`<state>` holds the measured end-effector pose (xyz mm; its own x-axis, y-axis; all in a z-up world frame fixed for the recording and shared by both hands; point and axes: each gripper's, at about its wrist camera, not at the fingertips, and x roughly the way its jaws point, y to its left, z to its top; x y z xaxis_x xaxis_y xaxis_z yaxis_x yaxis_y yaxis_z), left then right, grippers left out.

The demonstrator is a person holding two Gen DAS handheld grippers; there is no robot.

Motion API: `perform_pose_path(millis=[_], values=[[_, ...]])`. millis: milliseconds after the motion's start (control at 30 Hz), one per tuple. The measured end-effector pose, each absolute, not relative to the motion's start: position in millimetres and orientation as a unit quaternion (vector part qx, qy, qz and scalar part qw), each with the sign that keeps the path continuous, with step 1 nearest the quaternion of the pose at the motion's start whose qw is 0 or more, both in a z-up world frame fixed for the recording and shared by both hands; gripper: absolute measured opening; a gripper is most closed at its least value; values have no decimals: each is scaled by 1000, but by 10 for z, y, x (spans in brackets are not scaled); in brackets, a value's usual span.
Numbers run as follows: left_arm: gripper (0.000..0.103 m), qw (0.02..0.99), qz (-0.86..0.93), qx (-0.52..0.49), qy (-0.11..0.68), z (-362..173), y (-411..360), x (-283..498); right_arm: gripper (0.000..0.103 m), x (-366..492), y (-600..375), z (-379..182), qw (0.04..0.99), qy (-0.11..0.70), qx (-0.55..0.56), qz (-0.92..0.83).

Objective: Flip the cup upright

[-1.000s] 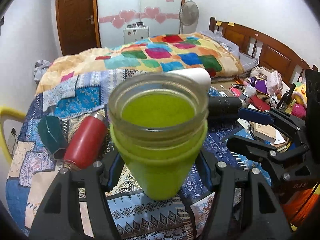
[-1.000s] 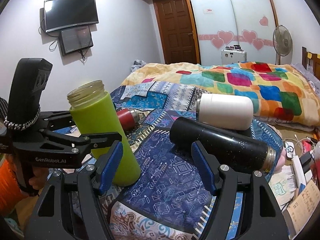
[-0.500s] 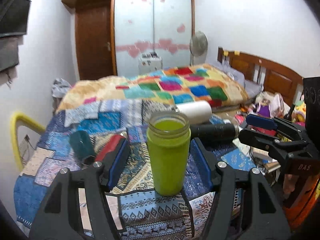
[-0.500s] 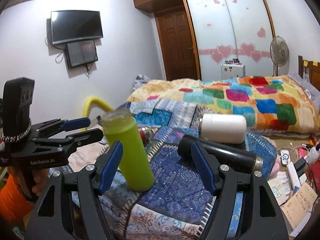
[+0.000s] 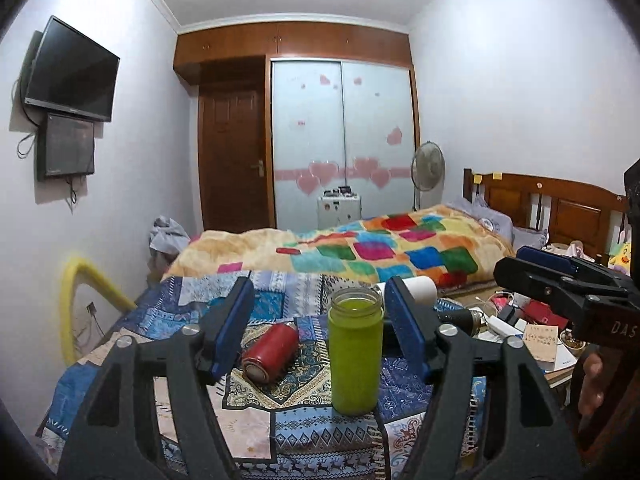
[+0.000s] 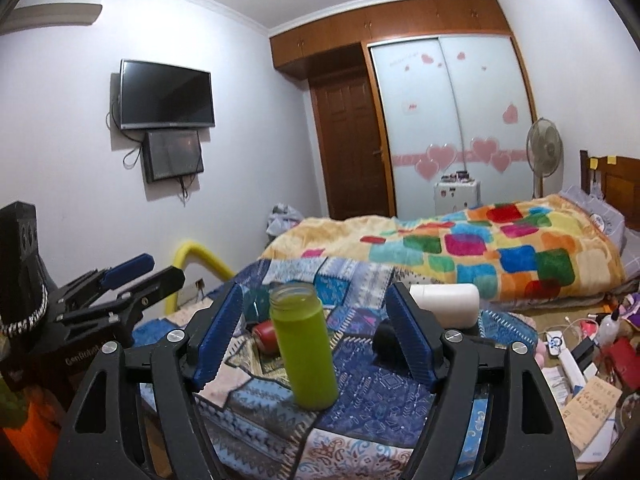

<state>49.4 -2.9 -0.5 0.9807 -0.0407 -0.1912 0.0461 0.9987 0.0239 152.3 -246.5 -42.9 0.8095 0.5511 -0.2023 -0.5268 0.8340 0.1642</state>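
A lime-green cup (image 5: 355, 352) stands upright, mouth up, on the patterned blue cloth (image 5: 304, 436); it also shows in the right wrist view (image 6: 305, 350). My left gripper (image 5: 318, 334) is open and empty, drawn back with the cup seen between its blue pads. My right gripper (image 6: 314, 334) is open and empty, also back from the cup. A red cup (image 5: 270, 352) lies on its side left of the green one. A white cup (image 6: 446, 308) and a black cup (image 6: 386, 342) lie on their sides to the right.
A dark teal cup (image 6: 256, 306) sits behind the red one. A yellow padded rail (image 5: 86, 284) runs at the left. A bed with a colourful quilt (image 5: 360, 248) lies behind. Clutter (image 6: 580, 360) covers the surface to the right.
My left gripper let go of the green cup and both grippers pulled back and up. The cup now stands alone, smaller in both views.
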Motion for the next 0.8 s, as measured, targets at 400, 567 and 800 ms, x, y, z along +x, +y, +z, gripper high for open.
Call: perform_pose_path(millis=[400, 567, 800], values=[[100, 998, -8, 5, 60, -27, 1, 231, 103, 1230, -2370, -472, 973, 78, 37, 213], [103, 999, -5, 6, 54, -28, 5, 171, 103, 1195, -2375, -465, 975, 75, 35, 206], [103, 998, -4, 5, 55, -34, 1, 158, 103, 1142, -2381, -465, 977, 70, 32, 199]])
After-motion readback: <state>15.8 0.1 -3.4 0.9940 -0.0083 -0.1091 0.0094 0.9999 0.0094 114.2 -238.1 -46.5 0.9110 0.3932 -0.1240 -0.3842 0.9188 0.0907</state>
